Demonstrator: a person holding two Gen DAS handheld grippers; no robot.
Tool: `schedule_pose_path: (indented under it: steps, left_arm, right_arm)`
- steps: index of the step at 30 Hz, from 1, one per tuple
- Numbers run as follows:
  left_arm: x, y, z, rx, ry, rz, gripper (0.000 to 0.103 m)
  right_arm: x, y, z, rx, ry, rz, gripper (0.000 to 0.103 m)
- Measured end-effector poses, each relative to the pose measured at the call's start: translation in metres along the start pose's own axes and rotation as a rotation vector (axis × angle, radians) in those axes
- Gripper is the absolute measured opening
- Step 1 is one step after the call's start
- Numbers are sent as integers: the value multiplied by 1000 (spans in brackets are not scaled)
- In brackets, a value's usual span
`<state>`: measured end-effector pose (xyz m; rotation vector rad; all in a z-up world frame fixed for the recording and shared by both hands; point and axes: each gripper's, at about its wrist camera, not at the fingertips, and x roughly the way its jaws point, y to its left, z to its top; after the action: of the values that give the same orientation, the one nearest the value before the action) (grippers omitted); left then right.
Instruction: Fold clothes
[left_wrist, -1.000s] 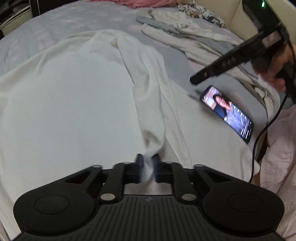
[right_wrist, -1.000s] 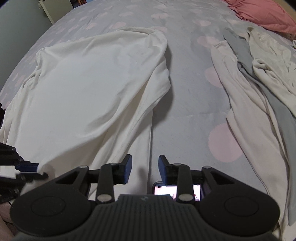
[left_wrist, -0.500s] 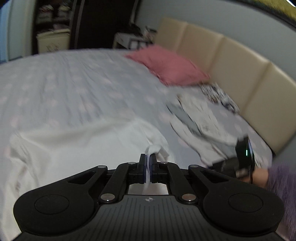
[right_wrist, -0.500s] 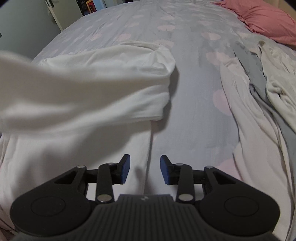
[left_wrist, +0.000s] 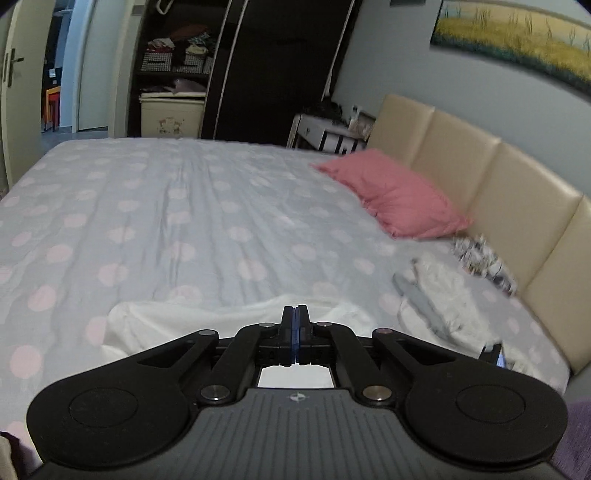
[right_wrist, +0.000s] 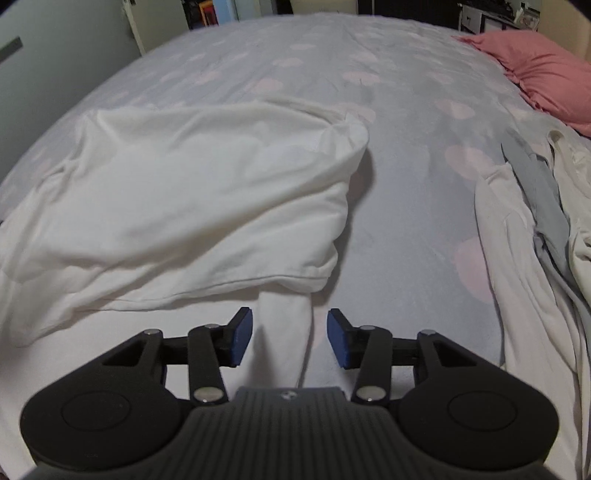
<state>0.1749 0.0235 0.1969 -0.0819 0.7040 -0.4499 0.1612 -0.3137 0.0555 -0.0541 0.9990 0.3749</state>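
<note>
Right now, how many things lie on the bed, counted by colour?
White or cream clothes: 3 – the white garment being folded, a cream garment, a cream shirt
Grey clothes: 1 – grey garment
Pink: 1 – pink pillow
Black-and-white patterned: 1 – patterned cloth
Total: 6

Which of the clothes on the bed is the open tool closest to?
The large white garment folded over itself, directly ahead of the open right tool. The cream and grey clothes lie in a crumpled heap off to the right.
</note>
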Motion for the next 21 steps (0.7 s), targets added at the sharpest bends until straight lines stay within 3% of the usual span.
schedule_pose_path:
  steps: [5,7,9,15,19,21]
  left_arm:
    - [27,-5,-32,115,116,39,0]
    - [45,-8,-51,176,177,57,7]
    - [63,-9,-75,236,234,83,24]
    - [103,4,-148,366,369,158,40]
    - [126,17,-178,400,427,162,41]
    - [134,25,-186,391,417,172,41]
  right_arm:
    - [6,-1,6,26,26,-15,49]
    - [5,-2,6,42,31,-18,49]
    - [4,-3,6,55,33,-18,49]
    - [6,-6,3,68,47,-13,50]
    - [9,-7,-1,57,54,-7,50]
    - [11,-6,-2,44,50,-6,50]
